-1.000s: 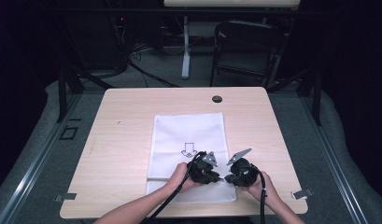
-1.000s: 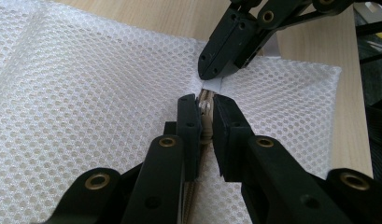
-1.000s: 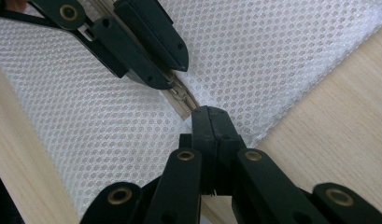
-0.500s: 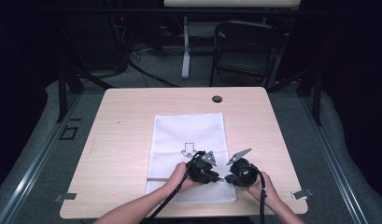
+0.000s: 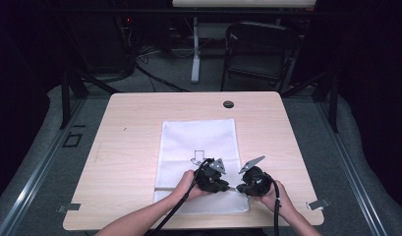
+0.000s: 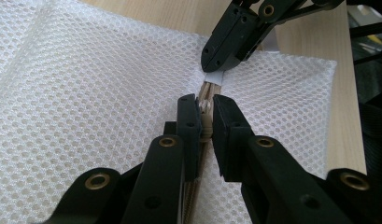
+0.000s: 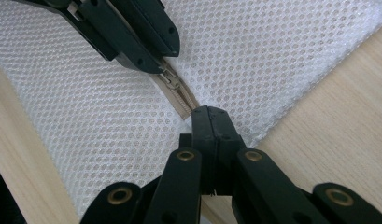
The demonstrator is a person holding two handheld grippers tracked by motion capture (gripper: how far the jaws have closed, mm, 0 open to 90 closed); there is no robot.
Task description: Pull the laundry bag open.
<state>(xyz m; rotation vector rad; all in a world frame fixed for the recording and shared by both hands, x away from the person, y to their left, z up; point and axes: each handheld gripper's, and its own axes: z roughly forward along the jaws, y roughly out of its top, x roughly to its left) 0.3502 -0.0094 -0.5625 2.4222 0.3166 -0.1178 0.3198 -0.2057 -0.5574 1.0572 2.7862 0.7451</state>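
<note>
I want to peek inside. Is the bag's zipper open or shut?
Cannot tell overall. Between the left claw and right claw, the zipper on the mesh bag looks shut.

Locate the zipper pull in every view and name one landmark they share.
High view: hidden under the left gripper, near the mesh bag's front edge.
Left gripper view: zipper pull at centre, pinched between that gripper's jaws.
Right gripper view: upper middle, at the tips of the left gripper entering from the top.
Shared landmark: the mesh bag on the table.
</note>
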